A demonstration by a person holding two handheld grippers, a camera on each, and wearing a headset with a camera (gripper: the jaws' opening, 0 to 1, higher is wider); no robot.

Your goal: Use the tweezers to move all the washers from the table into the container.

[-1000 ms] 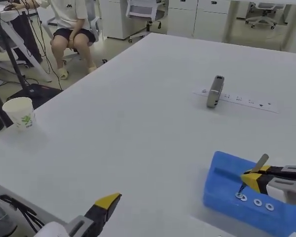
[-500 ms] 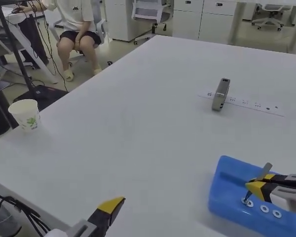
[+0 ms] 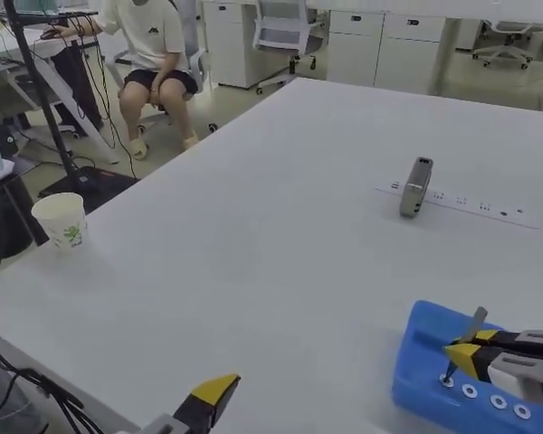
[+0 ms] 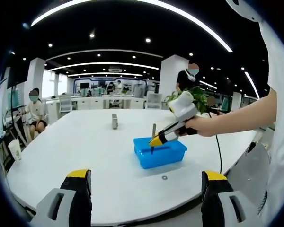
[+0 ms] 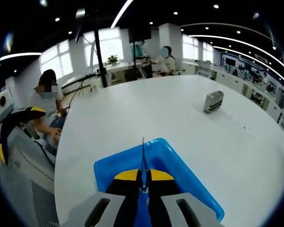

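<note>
**One washer on the table, on the left-claw side of the container**

Head view: right claw [image 3: 466,354] is clamped on the tweezers [image 3: 477,320]. Their long axis is steep, with the tips down in the blue container [image 3: 421,348] near its left end. The tips sit at the first of a row of washers [image 3: 471,391] on the floor; can't tell if that one is pinched or dropped. Left claw [image 3: 213,396] is low at near left over the table [image 3: 281,226], well apart from the container.

Left gripper view: jaws spread wide, holding nothing. The loose washer [image 4: 164,178] lies flat on the table between this claw and the container, near its facing wall.

Right gripper view: jaws closed on the tweezers, which point straight ahead into the container.

Next pick, my read: lift clear of the wall, then move left and near to that washer.
</note>
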